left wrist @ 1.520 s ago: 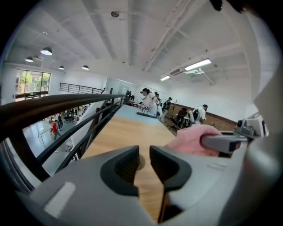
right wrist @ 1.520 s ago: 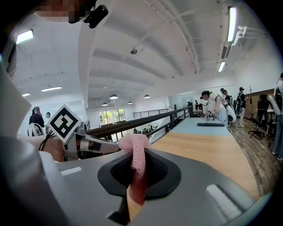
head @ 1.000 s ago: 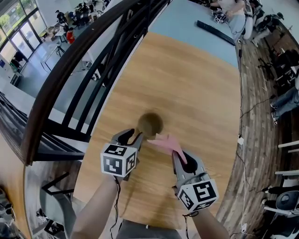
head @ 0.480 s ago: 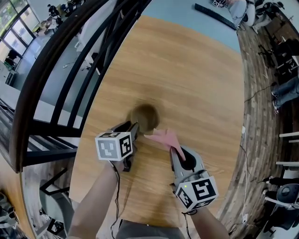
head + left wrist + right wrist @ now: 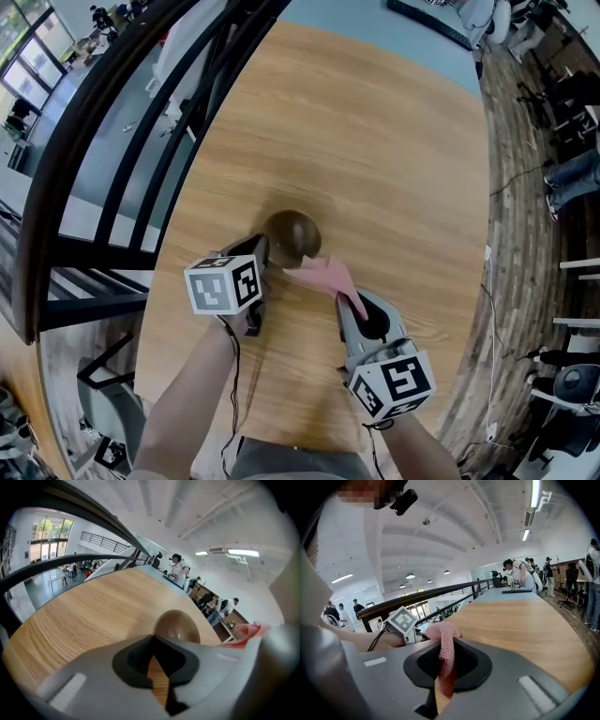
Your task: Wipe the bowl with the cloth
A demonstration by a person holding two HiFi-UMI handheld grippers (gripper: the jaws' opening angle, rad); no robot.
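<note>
Resting on the wooden table (image 5: 375,141), the brown bowl (image 5: 292,234) stood near the table's left edge, just ahead of both grippers. The left gripper (image 5: 263,253) lay at the bowl's left side, tilted downward; its jaws had just closed and met at the tips in the left gripper view, directly at the bowl's near edge. Whether the tips pinched the rim could not be determined. The right gripper (image 5: 354,305) was positioned behind and to the right of the bowl, its jaws clamped on a pink knitted cloth (image 5: 323,275). The free end of the cloth projected forward from the jaws toward the bowl's lower right rim, reaching close to it.
</note>
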